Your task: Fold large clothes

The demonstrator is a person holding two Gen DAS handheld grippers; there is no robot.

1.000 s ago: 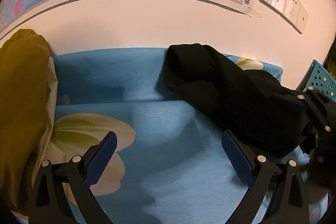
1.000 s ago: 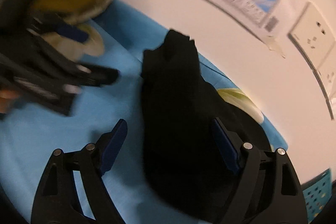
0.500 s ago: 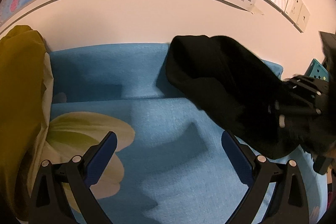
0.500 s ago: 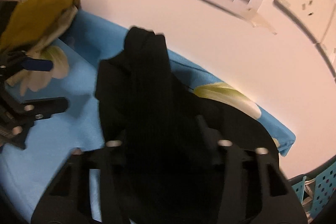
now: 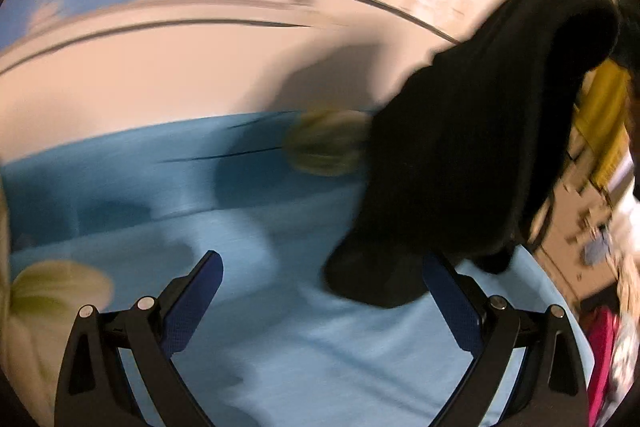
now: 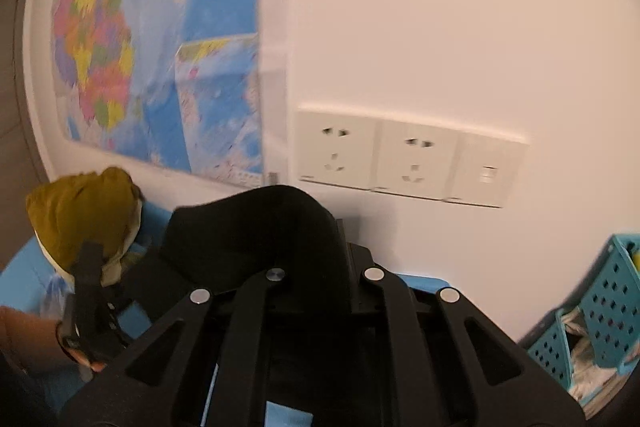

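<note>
Our right claw (image 6: pixel 276 263) is clamped on the black garment (image 5: pixel 472 147), which hangs lifted above the blue floral sheet (image 5: pixel 320 347) ahead of our left claw (image 5: pixel 320 291), its fingers wide apart, with the wall map (image 6: pixel 152 47) beyond.

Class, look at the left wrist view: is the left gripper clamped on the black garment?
No: the left gripper stands open over the blue sheet, its blue pads wide apart, while the black garment hangs raised at the right.

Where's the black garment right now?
The black garment hangs on the right of the left wrist view, its lower end on the blue sheet. The right hand-held gripper is shut on its top, below the sockets.
</note>
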